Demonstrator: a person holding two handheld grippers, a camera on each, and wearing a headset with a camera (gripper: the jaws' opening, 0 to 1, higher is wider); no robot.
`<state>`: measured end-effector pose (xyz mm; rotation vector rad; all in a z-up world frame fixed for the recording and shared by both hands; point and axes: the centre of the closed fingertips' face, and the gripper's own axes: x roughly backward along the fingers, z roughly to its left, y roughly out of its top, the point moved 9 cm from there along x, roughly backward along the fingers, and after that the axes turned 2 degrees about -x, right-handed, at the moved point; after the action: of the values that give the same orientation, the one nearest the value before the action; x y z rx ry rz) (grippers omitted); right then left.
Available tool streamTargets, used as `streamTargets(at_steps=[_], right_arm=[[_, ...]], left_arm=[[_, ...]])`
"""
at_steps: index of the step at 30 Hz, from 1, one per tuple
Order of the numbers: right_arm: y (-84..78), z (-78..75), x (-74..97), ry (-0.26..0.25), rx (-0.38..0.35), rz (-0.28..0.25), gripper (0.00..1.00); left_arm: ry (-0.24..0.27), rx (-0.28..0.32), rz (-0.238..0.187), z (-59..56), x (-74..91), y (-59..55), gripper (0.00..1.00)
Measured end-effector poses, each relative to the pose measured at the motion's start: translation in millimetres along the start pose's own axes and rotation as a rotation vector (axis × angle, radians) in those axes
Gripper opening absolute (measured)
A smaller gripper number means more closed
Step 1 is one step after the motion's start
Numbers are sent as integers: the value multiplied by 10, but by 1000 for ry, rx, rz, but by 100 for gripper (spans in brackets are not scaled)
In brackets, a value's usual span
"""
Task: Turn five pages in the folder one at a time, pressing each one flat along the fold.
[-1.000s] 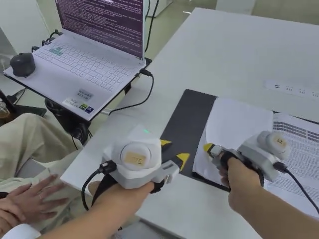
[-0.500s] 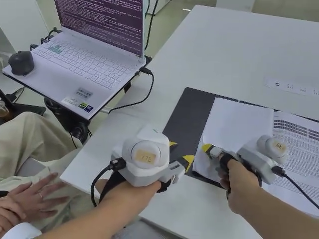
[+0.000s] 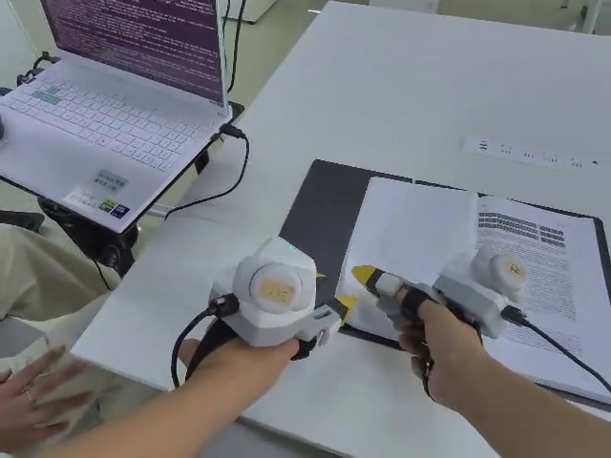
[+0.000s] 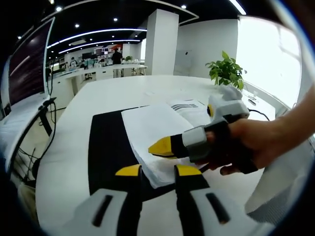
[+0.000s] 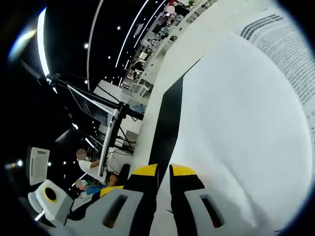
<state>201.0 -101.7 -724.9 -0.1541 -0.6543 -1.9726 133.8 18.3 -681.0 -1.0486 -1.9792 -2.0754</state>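
1. The left tool [image 3: 329,289] is held in the person's left hand [image 3: 239,358], just off the near left edge of the folder [image 3: 320,215]. Its yellow-tipped jaws stand a narrow gap apart and hold nothing.
2. The right tool [image 3: 366,277], gripped by the right hand [image 3: 444,348], has its jaws drawn together to a thin slit. Its yellow tip sits over the near left corner of a blank white page [image 3: 415,239]. I cannot tell whether it touches the paper.
3. The two tools are near each other, tips apart, and the right one points across the front of the left one.
4. The folder lies open on the white surface [image 3: 410,86], with a bare strip of its black inner cover showing on the left. The blank page lies beside that strip and bulges slightly. A printed page [image 3: 539,258] lies flat to its right.
5. Farther out, a white socket strip [image 3: 535,153] rests on the surface beyond the folder.
6. An open laptop [image 3: 105,105] with its screen lit stands off the surface's left side, and a black cable [image 3: 224,186] loops from it.
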Motion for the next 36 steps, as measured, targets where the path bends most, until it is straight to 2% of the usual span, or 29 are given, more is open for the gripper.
streamTargets(at_steps=[5,9,15,18,19,20,22,26,34,36], right_arm=[[159,-89,207,1,65,-8,6],[295,-202,352,-15,121,4,5],[513,-373,519,-44,121,-26,4],[638,-447,544,-60,133,-34,3],[684,-460,553,-63,139,-40,3],[716,-470,555,-63,142,-43,2],[766,-474,568,-73,147,-46,2],[854,-486,577,-91,173,-48,0],[972,-545,562,-111,165,-76,0],[1049,-636,529,-118,160,-81,0]], left_arm=[[-22,-19,20,-113,-211,-31,23],[-17,-14,48,-154,-376,-121,23],[12,-2,87,-172,-440,-252,24],[15,-10,129,-178,-452,-367,25],[27,-55,95,-175,-435,-361,24],[19,-67,88,-179,-440,-364,24],[21,-59,89,-179,-432,-369,24],[24,-82,83,-181,-436,-380,24],[23,-82,73,-157,-463,-408,25],[25,-82,72,-155,-466,-412,25]])
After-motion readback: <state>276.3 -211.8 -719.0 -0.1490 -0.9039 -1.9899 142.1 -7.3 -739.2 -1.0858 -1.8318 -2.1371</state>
